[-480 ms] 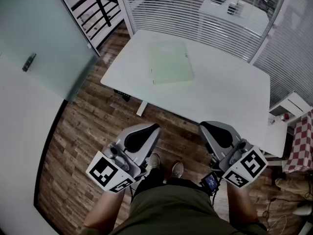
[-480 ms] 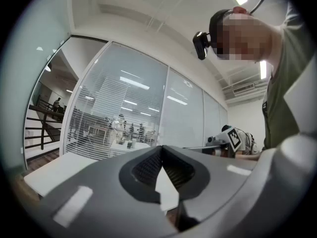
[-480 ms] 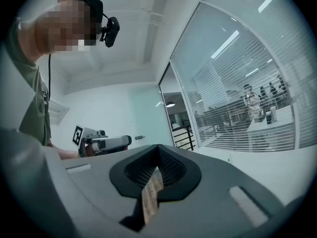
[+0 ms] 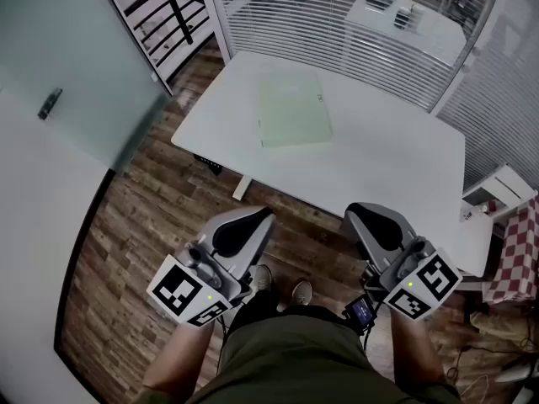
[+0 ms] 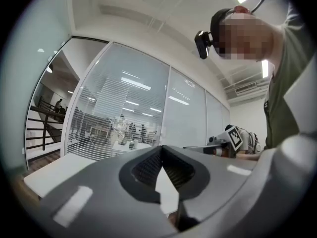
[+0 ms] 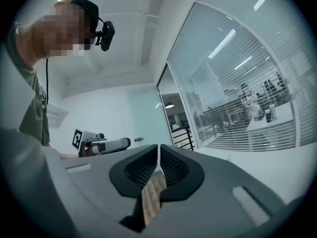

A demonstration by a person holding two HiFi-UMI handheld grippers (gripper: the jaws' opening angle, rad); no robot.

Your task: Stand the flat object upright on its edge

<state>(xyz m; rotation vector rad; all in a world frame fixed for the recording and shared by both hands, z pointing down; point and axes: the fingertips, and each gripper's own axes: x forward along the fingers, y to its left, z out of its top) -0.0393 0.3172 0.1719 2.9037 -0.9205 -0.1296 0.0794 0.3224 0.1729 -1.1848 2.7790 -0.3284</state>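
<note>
two hand-held tools are held out low in front of a person standing on a wood floor (image 4: pixel 143 217). the left tool (image 4: pixel 253 225) has its jaws pressed fully together with nothing between them; in the left gripper view the two dark ribbed pads meet in a single line. the right tool (image 4: pixel 370 224) is the same, jaws closed tight and empty, seen in the right gripper view as one thin seam. both tools point level and forward, side by side but well apart, each with a cube of black and white square markers at its rear. below them are the person's olive-green trousers and two shoes (image 4: pixel 282 286).

ahead of the tools, not touched by either, stands a white table (image 4: pixel 396 158). the flat object (image 4: pixel 293 109), a pale green sheet-like rectangle, lies flat on the table's far left part, near the far edge. the rest of the table top is bare white.

behind the table runs a glass wall with blinds (image 4: pixel 286 15), and a second white table (image 4: pixel 404 19) carrying small items shows through it. a dark staircase railing (image 4: pixel 164 15) is at the upper left, a low white shelf unit (image 4: pixel 497 188) and a red checked cloth (image 4: pixel 518 242) at the right
</note>
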